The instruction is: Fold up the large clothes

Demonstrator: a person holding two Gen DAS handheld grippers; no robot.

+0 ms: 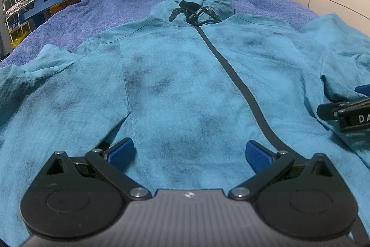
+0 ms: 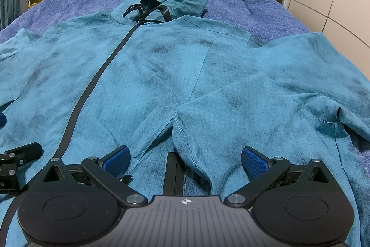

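Jacket [image 1: 185, 75] flat; tongs [image 1: 188, 154] spread.

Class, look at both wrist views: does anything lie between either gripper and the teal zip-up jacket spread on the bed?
Nothing visible does. The left gripper and right gripper are both open directly over the teal zip-up jacket, which lies spread flat on the blue blanket with nothing on top.

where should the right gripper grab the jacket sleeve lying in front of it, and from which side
Probably the sleeve's cuff end: it lies between the right gripper's open jaws, on top of the teal jacket. Come in low from the hem side, straight ahead. The cuff's rounded edge sits raised above the body panel, so the jaws can pinch that layer alone.
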